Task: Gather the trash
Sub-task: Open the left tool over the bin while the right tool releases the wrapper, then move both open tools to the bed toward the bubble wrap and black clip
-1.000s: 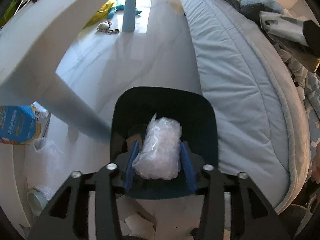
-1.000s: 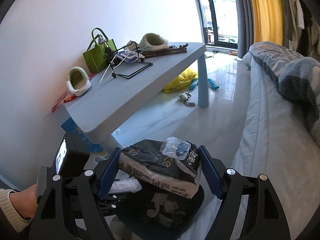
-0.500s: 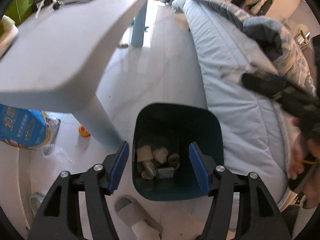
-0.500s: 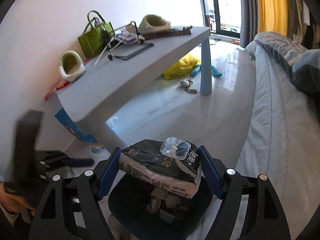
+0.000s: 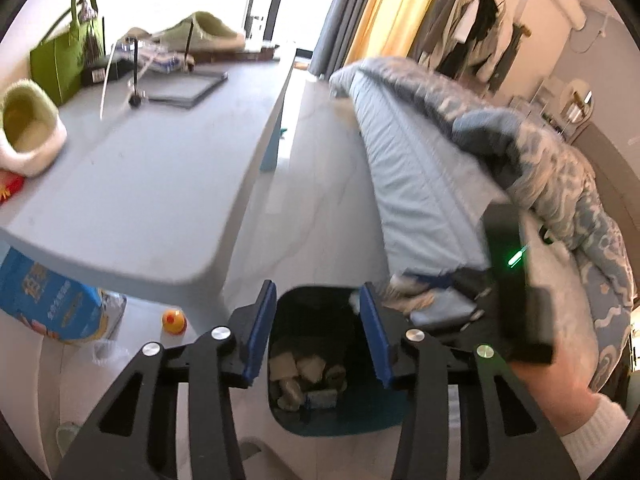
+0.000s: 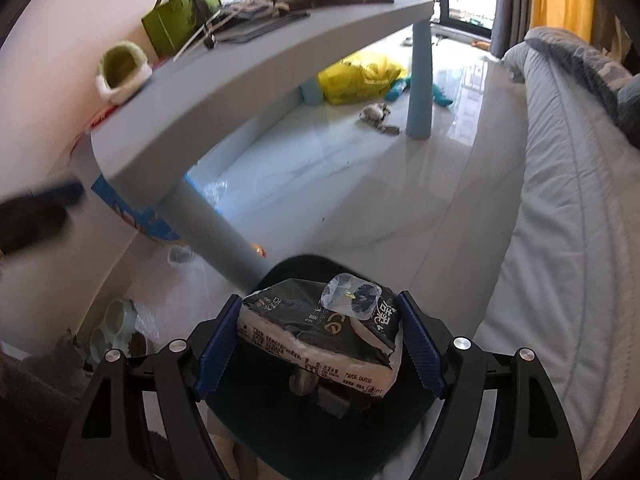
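A dark teal bin (image 5: 352,416) stands on the floor between table and bed, with crumpled trash (image 5: 308,372) in its bottom. My left gripper (image 5: 317,292) hovers above it, its blue-padded jaws closing with nothing between them. My right gripper (image 6: 320,300) is shut on a black and white tissue pack (image 6: 312,332), with a scrap of clear plastic (image 6: 352,296) lying on top. It holds the pack right over the bin (image 6: 298,263). In the left wrist view that pack (image 5: 424,304) shows blurred at the bin's right rim, carried by a hand in a white sleeve (image 5: 560,392).
A grey-blue table (image 5: 152,184) bears a green bag (image 5: 60,56) and slippers. Its near leg (image 6: 216,240) stands just left of the bin. The bed (image 5: 420,184) runs along the right. A blue bag (image 5: 44,300) and a yellow toy duck (image 5: 173,320) lie under the table.
The left gripper let a wad of clear plastic go over the bin, then rose and tipped up, now empty with its jaws narrower. The right gripper came down over the bin with the pack.
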